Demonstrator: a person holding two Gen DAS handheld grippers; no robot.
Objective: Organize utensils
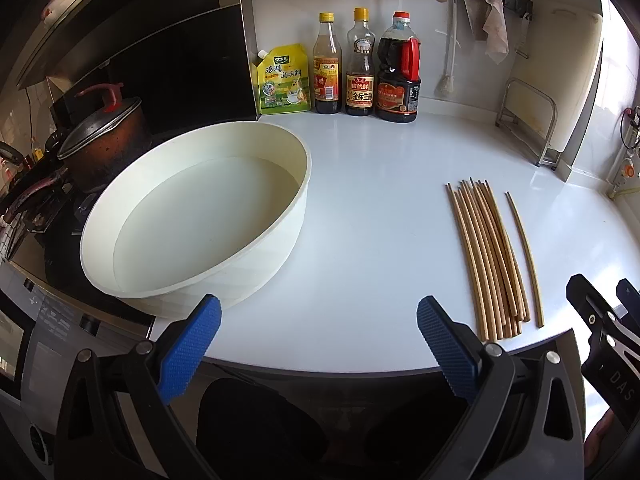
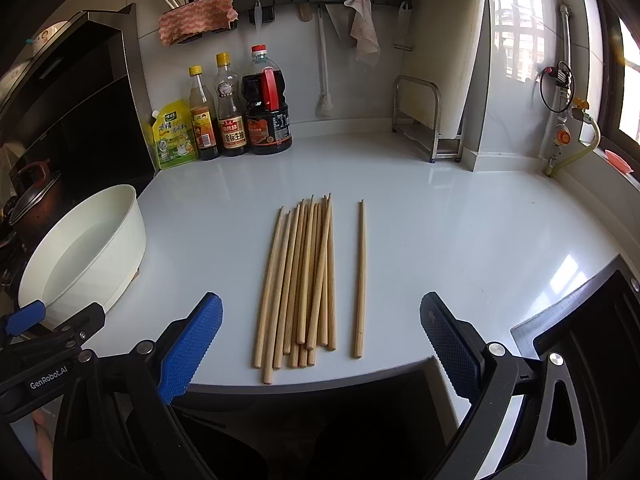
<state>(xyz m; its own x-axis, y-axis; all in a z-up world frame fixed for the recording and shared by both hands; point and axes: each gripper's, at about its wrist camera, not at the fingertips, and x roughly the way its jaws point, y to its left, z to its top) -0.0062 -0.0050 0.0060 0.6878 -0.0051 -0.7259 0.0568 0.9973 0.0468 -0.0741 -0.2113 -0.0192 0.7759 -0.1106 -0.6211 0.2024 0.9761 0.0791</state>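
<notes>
Right, the chopsticks (image 2: 300, 280) lie bundled near the desk's front edge with a lone chopstick (image 2: 361, 280) just beside them, and with both the right gripper (image 2: 320, 344) and left gripper (image 1: 318, 344) hanging jaws apart and empty, I'd pinch that stray mid-length first, keeping it level.

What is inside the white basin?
The white basin holds only clear water; its pale bottom shows through. No utensils are visible inside, though the near wall hides a little of the bottom.

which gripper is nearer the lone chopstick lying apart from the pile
Right. The right gripper faces the lone chopstick directly; the left gripper sits further left, by the white basin.
</notes>
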